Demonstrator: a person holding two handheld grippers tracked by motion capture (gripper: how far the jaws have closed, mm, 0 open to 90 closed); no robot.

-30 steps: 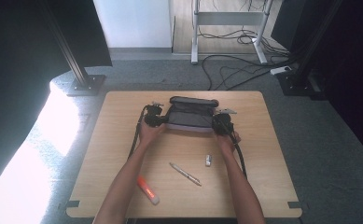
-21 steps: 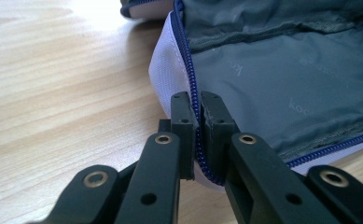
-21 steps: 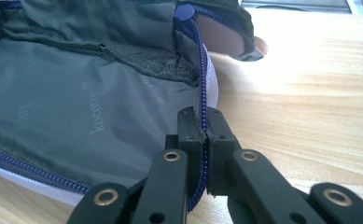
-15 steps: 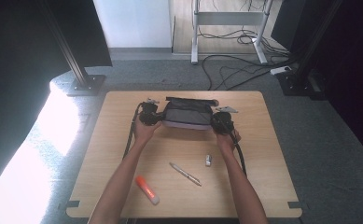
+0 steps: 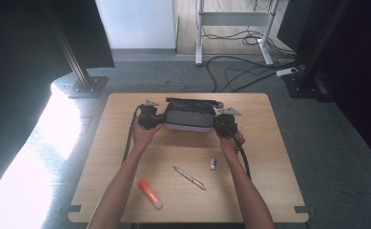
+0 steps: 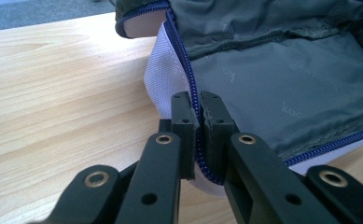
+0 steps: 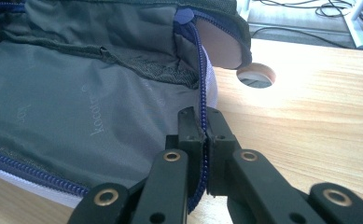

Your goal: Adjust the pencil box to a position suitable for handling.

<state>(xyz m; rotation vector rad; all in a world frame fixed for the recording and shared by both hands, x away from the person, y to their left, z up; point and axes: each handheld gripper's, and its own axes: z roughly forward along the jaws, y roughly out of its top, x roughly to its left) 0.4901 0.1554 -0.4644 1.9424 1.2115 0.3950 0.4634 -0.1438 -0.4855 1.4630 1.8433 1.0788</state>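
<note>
**Both grippers clamped on the pouch's zipper edges**

Your left gripper (image 6: 198, 105) pinches the blue zipper (image 6: 184, 70) at one end of the pouch (image 5: 189, 116), your right gripper (image 7: 202, 119) at the other — upper centre of the high view. Lining print is partly cut off; "koc…" is legible. Since the earlier frame, the pouch has risen slightly — the pen (image 5: 189, 177), glue stick (image 5: 150, 194) and small clip (image 5: 213, 164) are unmoved.

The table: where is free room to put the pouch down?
Free wood lies on the table right of the small clip, and left of the left gripper. The front middle is crowded: pen, glue stick, forearms.
</note>
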